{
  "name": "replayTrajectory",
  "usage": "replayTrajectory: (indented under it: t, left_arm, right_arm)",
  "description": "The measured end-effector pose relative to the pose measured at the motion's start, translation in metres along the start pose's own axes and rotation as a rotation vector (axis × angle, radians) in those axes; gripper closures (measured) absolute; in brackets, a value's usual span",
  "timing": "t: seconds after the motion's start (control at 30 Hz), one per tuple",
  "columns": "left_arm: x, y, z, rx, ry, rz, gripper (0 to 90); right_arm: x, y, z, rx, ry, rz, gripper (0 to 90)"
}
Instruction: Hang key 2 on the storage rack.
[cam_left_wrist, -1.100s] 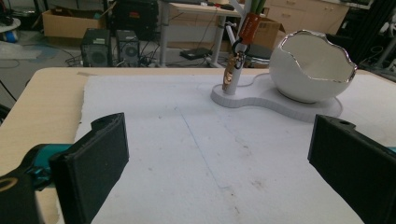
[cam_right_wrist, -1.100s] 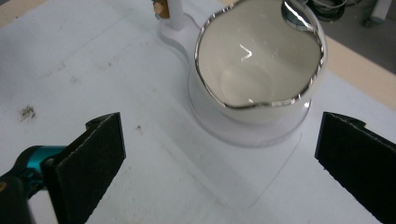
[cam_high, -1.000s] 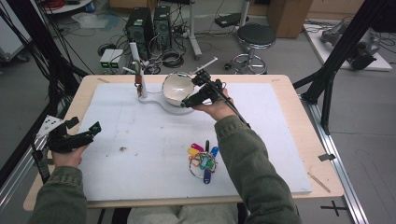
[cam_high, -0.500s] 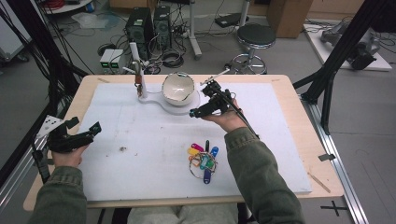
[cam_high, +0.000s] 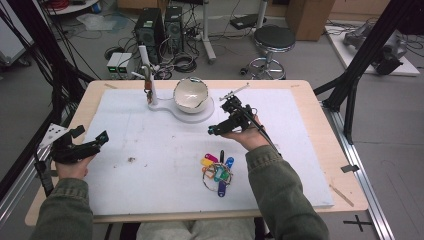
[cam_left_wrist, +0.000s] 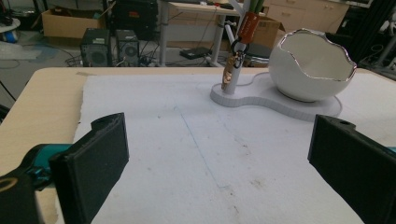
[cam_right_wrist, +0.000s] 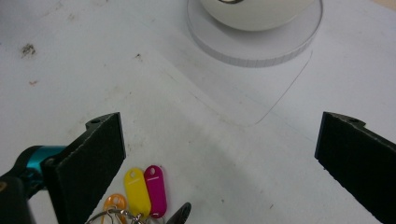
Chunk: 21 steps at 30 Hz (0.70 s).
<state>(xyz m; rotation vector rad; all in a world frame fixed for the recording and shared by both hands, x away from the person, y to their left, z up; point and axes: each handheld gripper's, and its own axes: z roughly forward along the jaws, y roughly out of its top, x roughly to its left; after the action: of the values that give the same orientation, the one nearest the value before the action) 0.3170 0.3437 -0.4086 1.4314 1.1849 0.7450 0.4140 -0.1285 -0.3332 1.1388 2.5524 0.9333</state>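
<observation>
A bunch of coloured key tags on a ring lies on the white mat, near the front. My right gripper hovers just beyond it, open and holding nothing. In the right gripper view the yellow and pink key tags show low between the wide-apart jaws of the right gripper. A white cracked-egg bowl sits on a flat white base with a thin post, from which a tag hangs. My left gripper rests open at the mat's left edge; in its own view the left gripper faces the bowl.
The mat covers most of the wooden table. Small dark specks mark the mat in front of the left gripper. Black frame legs stand at the table's right, and a stool and computer cases lie beyond the far edge.
My right gripper has drawn back from the bowl's rim toward the person and slightly right, ending above the mat near the key tags. The left gripper has stayed put.
</observation>
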Motion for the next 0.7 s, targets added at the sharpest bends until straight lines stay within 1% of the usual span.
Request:
replayTrajectory:
  t: [0.2, 0.23, 0.3, 0.37, 0.7]
  left_arm:
    - [0.000, 0.000, 0.000, 0.001, 0.000, 0.000, 5.6]
    - [0.000, 0.000, 0.000, 0.001, 0.000, 0.001, 5.6]
    - [0.000, 0.000, 0.000, 0.000, 0.000, 0.000, 5.6]
    - [0.000, 0.000, 0.000, 0.000, 0.000, 0.000, 5.6]
    - [0.000, 0.000, 0.000, 0.002, 0.000, 0.000, 5.6]
  right_arm:
    - [0.001, -0.008, -0.001, 0.015, 0.005, 0.011, 0.9]
    - [0.001, -0.009, -0.001, 0.013, 0.002, 0.004, 0.9]
    - [0.002, -0.011, -0.001, 0.010, 0.012, 0.007, 0.9]
    - [0.004, -0.013, -0.001, 0.018, 0.009, 0.006, 0.9]
    - [0.007, -0.025, 0.002, 0.029, 0.024, 0.007, 0.9]
